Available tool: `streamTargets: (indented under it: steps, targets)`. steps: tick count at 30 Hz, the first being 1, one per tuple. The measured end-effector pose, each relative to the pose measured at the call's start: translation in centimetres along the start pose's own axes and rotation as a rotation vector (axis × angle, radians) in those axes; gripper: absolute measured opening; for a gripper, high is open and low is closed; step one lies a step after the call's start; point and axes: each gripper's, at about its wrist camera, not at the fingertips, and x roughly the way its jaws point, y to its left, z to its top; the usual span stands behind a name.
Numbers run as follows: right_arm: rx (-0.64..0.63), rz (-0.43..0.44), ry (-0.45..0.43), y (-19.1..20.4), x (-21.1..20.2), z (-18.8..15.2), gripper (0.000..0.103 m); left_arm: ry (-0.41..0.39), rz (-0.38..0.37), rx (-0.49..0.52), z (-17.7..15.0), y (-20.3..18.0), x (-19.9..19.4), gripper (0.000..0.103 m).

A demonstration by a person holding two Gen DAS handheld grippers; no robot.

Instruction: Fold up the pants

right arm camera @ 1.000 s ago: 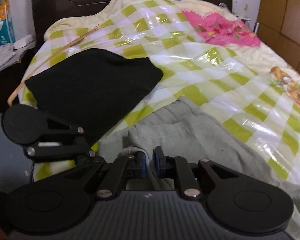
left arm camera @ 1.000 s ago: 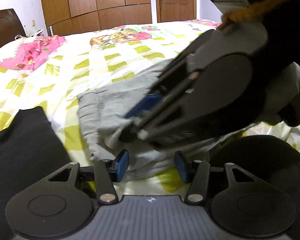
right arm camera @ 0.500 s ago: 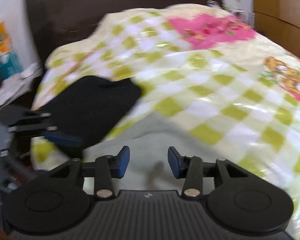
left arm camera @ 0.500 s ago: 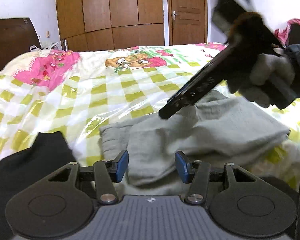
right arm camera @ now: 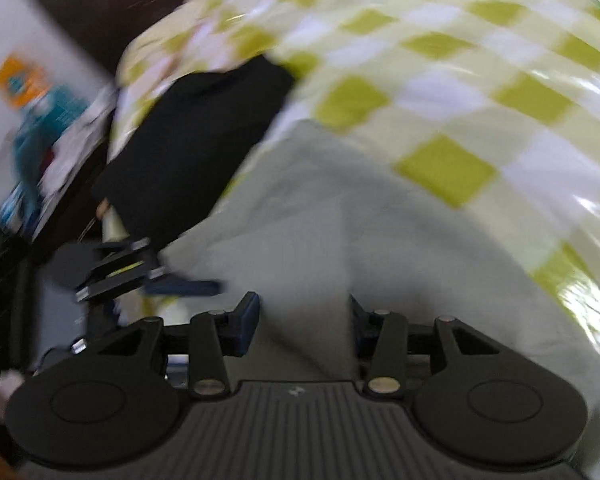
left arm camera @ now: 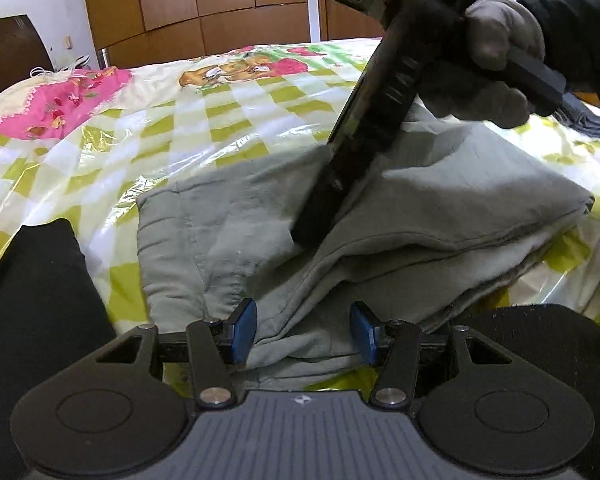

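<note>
Grey pants [left arm camera: 400, 216] lie folded in layers on the checked bed cover [left arm camera: 148, 132]. My left gripper [left arm camera: 303, 332] stands open at their near edge, with a loose fold of grey cloth between its blue pads [left arm camera: 244, 330]. My right gripper [left arm camera: 306, 236], gripped by a gloved hand [left arm camera: 492, 60], slants steeply down with its tip on the middle of the pants. In the blurred right wrist view, the right gripper [right arm camera: 303, 320] is open over the pants [right arm camera: 320, 220], nothing pinched.
A black garment [left arm camera: 32, 300] lies on the bed left of the pants, also seen as a black garment [right arm camera: 188, 152]. Dark fabric [left arm camera: 540, 344] fills the lower right. A dark headboard [left arm camera: 8, 56] and wooden wardrobe [left arm camera: 220, 8] stand beyond the bed.
My right gripper has let go of the pants' edge and opened. It swung right across the pants and tilted down. The left gripper kept its opening and barely shifted.
</note>
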Motion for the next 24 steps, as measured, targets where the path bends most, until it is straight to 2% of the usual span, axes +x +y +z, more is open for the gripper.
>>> streamTargets:
  steps: [4,11,15,20,24]
  targets:
    - [-0.163,-0.006,0.016,2.8,0.5,-0.7,0.045,0.002,0.000,-0.019,-0.1,0.1,0.1,0.064]
    - [-0.508,-0.125,-0.045,9.2,0.2,-3.1,0.045,0.000,-0.002,-0.040,-0.2,0.2,0.2,0.064]
    - [-0.526,-0.163,-0.086,9.2,-0.5,-3.6,0.044,0.000,-0.001,-0.043,-0.3,0.2,0.2,0.064]
    - [-0.579,-0.184,-0.086,9.8,-0.2,-3.8,0.043,-0.001,-0.004,-0.039,-0.3,0.2,0.1,0.064]
    - [-0.547,-0.241,-0.107,8.7,0.0,-3.2,0.038,0.000,-0.007,-0.038,-0.3,0.3,0.2,0.064]
